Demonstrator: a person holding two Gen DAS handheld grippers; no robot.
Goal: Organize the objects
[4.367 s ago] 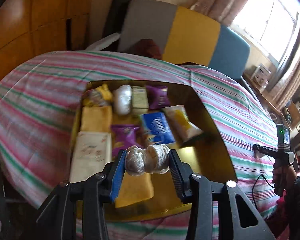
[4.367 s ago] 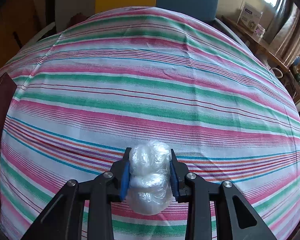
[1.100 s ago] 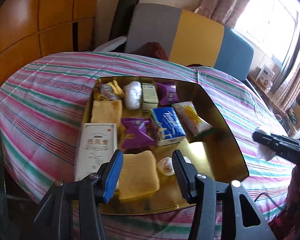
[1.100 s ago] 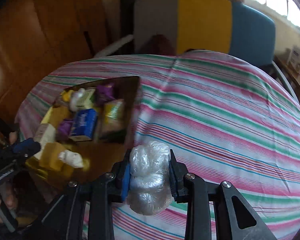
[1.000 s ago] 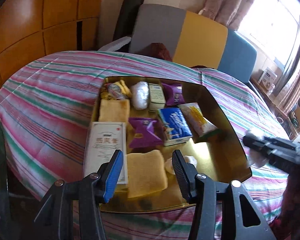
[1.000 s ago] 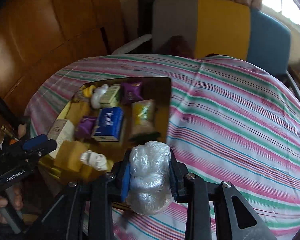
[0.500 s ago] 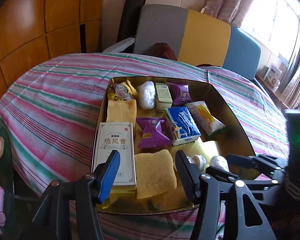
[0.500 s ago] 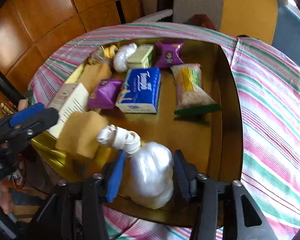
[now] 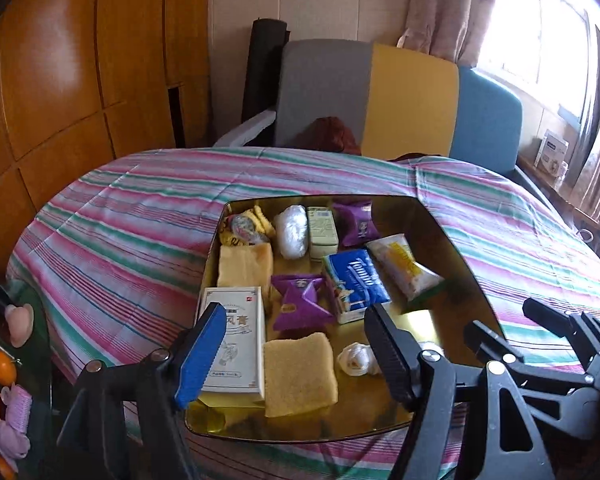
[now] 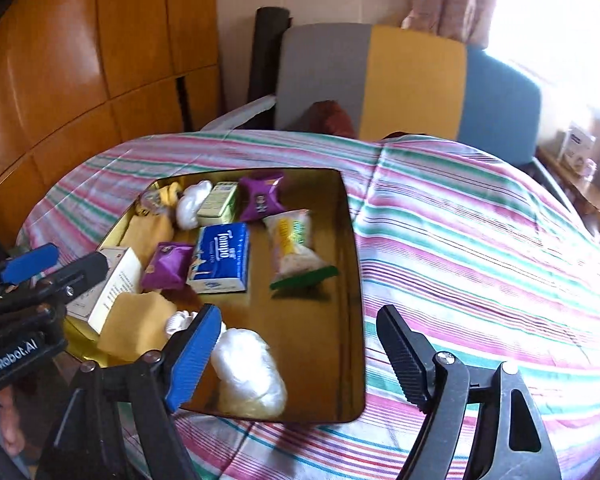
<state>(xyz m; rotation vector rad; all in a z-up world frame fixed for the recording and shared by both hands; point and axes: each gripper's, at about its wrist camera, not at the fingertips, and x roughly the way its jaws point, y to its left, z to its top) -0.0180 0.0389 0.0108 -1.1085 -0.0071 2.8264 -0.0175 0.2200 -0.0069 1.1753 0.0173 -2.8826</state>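
Note:
A gold tray [image 9: 464,264] [image 10: 348,320] lies on the striped tablecloth and holds several packets. A clear plastic-wrapped bundle [image 10: 248,376] lies in the tray's near corner, just in front of my open, empty right gripper [image 10: 296,354]. A white knotted cloth roll [image 9: 356,360] [image 10: 178,322] lies beside a yellow sponge [image 9: 300,372]. My left gripper [image 9: 296,354] is open and empty above the tray's near edge. The right gripper also shows in the left wrist view [image 9: 500,332], and the left gripper in the right wrist view [image 10: 56,266].
In the tray are a blue tissue pack [image 9: 356,284], two purple packets [image 9: 300,306], a white box [image 9: 232,340], a yellow-green snack bag [image 9: 404,268], a small green box [image 9: 322,232] and another wrapped bundle [image 9: 292,230]. A grey, yellow and blue sofa [image 9: 412,100] stands behind the table.
My right gripper carried the plastic-wrapped bundle over the tray, opened and drew back, leaving it in the near corner. My left gripper earlier let go of the white cloth roll and stays open.

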